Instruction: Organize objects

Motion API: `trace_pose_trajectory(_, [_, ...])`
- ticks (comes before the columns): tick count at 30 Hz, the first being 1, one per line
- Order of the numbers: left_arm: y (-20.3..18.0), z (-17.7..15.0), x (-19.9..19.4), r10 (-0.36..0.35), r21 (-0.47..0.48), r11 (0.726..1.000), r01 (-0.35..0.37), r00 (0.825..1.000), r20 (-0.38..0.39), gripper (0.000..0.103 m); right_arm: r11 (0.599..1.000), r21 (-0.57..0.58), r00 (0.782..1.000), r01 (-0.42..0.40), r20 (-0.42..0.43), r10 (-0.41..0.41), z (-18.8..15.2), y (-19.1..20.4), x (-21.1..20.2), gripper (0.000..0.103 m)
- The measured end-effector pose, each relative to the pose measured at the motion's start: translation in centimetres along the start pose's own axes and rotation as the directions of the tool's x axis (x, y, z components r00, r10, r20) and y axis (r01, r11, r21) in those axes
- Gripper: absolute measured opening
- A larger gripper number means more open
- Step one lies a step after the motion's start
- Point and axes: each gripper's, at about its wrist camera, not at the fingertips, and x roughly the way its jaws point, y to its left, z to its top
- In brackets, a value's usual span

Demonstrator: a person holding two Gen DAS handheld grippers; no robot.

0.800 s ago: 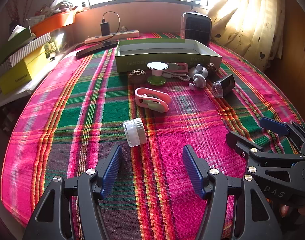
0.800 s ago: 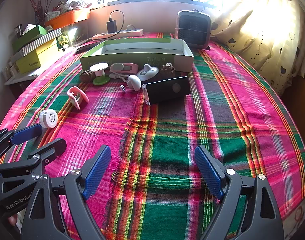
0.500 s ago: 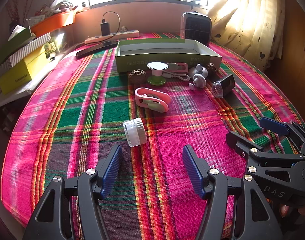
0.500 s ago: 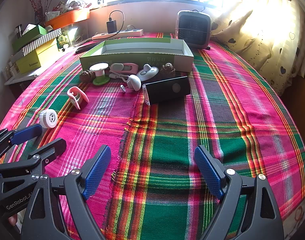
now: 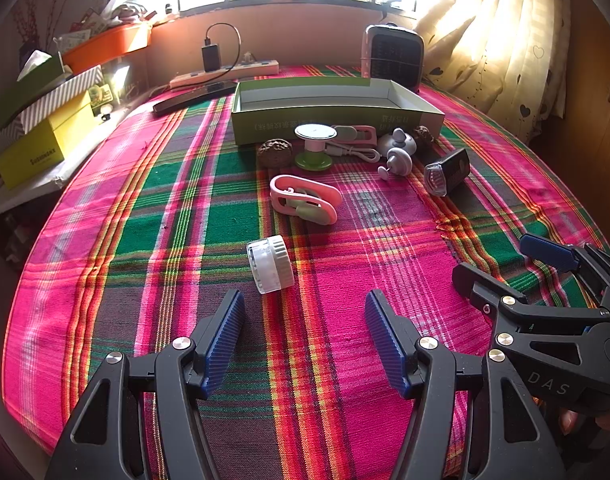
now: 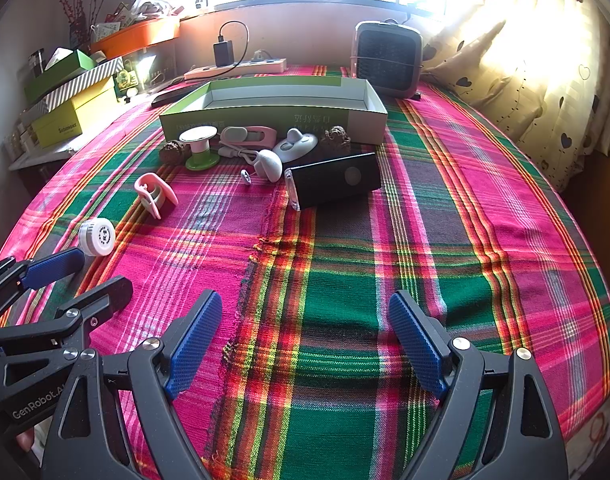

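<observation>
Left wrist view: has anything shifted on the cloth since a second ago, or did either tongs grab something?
Nothing visibly changed. Both the left tongs and right tongs are open and empty, the white jar lies on its side where it was, and the green box has nothing in it.

— Is there room ahead of the right gripper (image 6: 305, 344)?
— Yes, bare plaid cloth (image 6: 445, 216) runs up to the black device (image 6: 333, 184) lying crosswise.
— And the left gripper (image 5: 305, 336)?
— A white jar (image 5: 269, 264) lies just beyond its fingertips, a pink clip (image 5: 305, 199) farther on. Small things crowd the front wall of the green box (image 5: 329, 120); its inside is open from above.
</observation>
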Motion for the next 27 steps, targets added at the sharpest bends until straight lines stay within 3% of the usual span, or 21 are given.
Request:
trace_pose_trajectory(17, [0.0, 0.1, 0.0, -0.015, 0.017, 1.000, 0.016, 1.000, -0.006, 0.062, 1.000, 0.000, 1.000, -0.005, -0.003, 0.005, 0.0, 0.0, 0.0, 0.086])
trace_pose_trajectory(22, [0.6, -0.4, -0.7, -0.049, 0.048, 0.998, 0.050, 0.999, -0.011, 0.061, 1.000, -0.004, 1.000, -0.011, 0.002, 0.011, -0.1, -0.2, 0.1, 0.086])
trace_pose_trajectory(27, [2.2, -0.6, -1.2, -0.097, 0.003, 0.995, 0.097, 0.995, -0.010, 0.061, 1.000, -0.005, 1.000, -0.012, 0.004, 0.012, 0.0, -0.1, 0.1, 0.086])
